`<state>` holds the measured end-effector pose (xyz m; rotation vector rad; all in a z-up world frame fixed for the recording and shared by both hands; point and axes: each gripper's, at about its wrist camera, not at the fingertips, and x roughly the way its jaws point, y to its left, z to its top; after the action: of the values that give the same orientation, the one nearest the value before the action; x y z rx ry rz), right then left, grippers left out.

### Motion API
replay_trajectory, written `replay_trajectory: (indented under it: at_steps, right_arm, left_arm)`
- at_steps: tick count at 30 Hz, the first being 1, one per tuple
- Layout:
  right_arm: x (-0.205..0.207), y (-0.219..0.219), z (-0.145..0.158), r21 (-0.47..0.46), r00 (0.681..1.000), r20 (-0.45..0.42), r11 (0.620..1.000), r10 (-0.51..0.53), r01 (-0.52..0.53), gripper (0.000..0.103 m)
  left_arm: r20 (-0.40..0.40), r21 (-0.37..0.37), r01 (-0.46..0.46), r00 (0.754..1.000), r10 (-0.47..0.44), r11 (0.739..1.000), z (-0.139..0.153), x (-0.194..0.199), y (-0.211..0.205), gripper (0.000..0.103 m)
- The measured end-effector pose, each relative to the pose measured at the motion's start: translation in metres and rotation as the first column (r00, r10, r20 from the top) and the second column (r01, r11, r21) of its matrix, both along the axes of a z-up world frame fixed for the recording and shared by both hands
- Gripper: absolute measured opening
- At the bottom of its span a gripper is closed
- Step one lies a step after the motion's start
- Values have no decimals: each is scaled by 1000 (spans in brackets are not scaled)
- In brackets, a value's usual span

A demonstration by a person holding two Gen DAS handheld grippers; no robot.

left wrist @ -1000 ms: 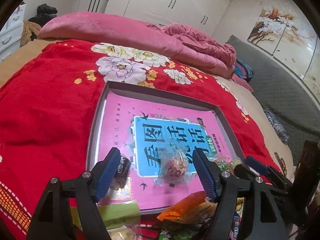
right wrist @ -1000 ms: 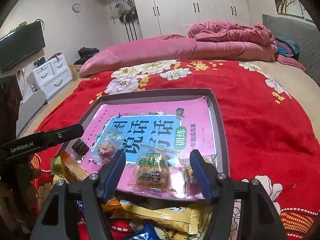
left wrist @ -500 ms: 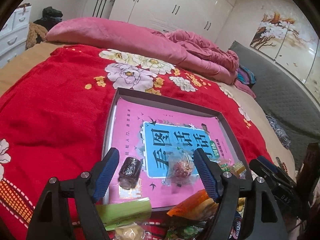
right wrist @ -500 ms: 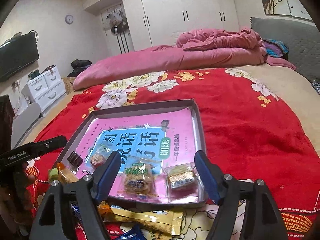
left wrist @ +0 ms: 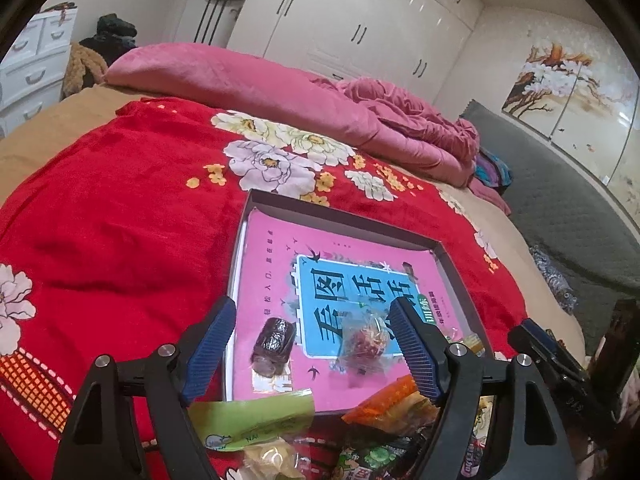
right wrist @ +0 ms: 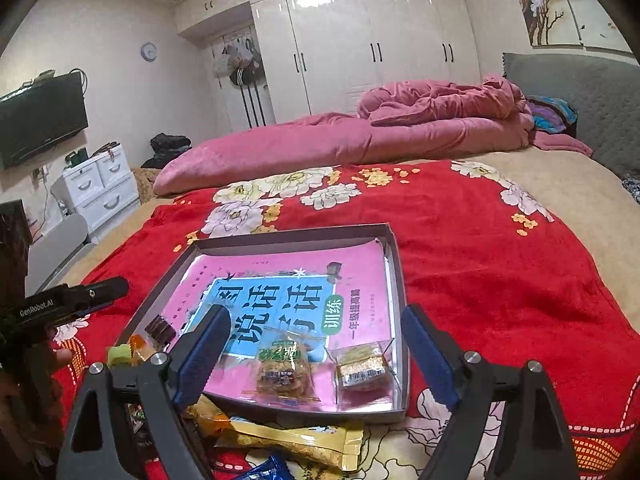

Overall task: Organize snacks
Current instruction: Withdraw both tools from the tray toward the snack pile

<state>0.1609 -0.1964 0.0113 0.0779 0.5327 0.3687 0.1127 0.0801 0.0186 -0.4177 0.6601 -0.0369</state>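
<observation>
Now both claws, left (left wrist: 310, 344) and right (right wrist: 316, 354), have just been opening (nothing gripped) above the tray (right wrist: 394, 264).

far half of tray (right wrist: 394, 264) bare, snacks (right wrist: 284, 366) crowd near edge, wrapper pile (right wrist: 288, 440) in front

A pink book (right wrist: 280, 292) lying in a shallow box shows large Chinese characters "说话", with "训练" in a green oval. The other gripper's black body (right wrist: 60, 304) reads "GenRobot.AI" in white.
</observation>
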Motion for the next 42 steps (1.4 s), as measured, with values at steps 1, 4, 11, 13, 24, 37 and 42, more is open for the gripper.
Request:
replay_trajectory:
  at_steps: [1,4,11,13,24,37,42]
  right_arm:
    - [-1,0,0,-2,1000,2,1000,0,0,87]
    - [-2,0,1,-3,1000,12,1000,-4,4,89]
    - [-4,-3,2,0,1000,16,1000,-8,8,90]
    - [-6,-3,3,0,1000,19,1000,-5,5,91]
    - [-14,1,4,-10,999,23,1000,22,-22,91]
    - [-30,8,5,-36,998,30,997,63,-62,92]
    - [-37,13,6,-49,996,31,996,81,-79,92]
  left_arm:
    - [2,0,0,1000,0,1000,1,-1,0,81]
    - [9,-2,0,1000,0,1000,3,-3,0,81]
    - [7,-3,15,1000,-15,1000,4,-7,-7,81]
    - [11,1,21,1000,-21,1000,5,-9,-10,81]
    - [1,19,49,999,-49,999,6,-16,-25,81]
    - [-14,33,78,997,-78,996,6,-26,-42,81]
    - [-27,32,86,996,-85,996,4,-28,-47,81]
